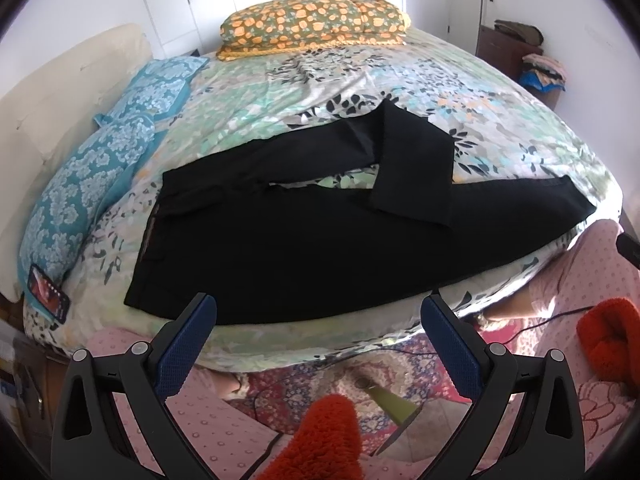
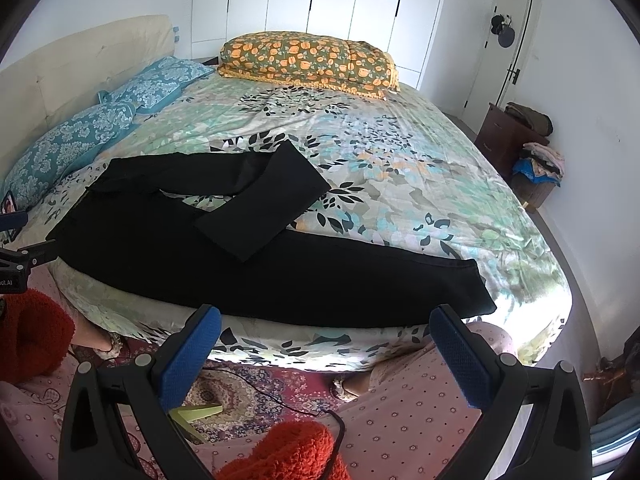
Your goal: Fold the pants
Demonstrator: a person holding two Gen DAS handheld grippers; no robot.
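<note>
Black pants (image 1: 304, 240) lie along the near edge of the bed, waist to the left. One leg stretches right to a cuff (image 2: 476, 284); the other leg is bent back on itself, its cuff (image 2: 260, 216) lying over the first leg. My left gripper (image 1: 320, 312) hangs open just in front of the bed edge, below the waist and seat area, with nothing between its blue pads. In the right wrist view my right gripper (image 2: 328, 320) stands open near the straight leg (image 2: 320, 280), short of its lower edge. The left gripper (image 2: 16, 256) shows at that view's left edge.
The bed (image 2: 400, 152) has a floral sheet, two blue pillows (image 1: 92, 176) at the left, a folded orange-flowered quilt (image 1: 316, 20) at the back and a phone (image 1: 48, 292) near the left edge. A person's pink dotted trousers, red sleeves (image 1: 608, 340) and a patterned rug (image 2: 248, 396) are below. A wooden cabinet (image 2: 504, 132) stands right.
</note>
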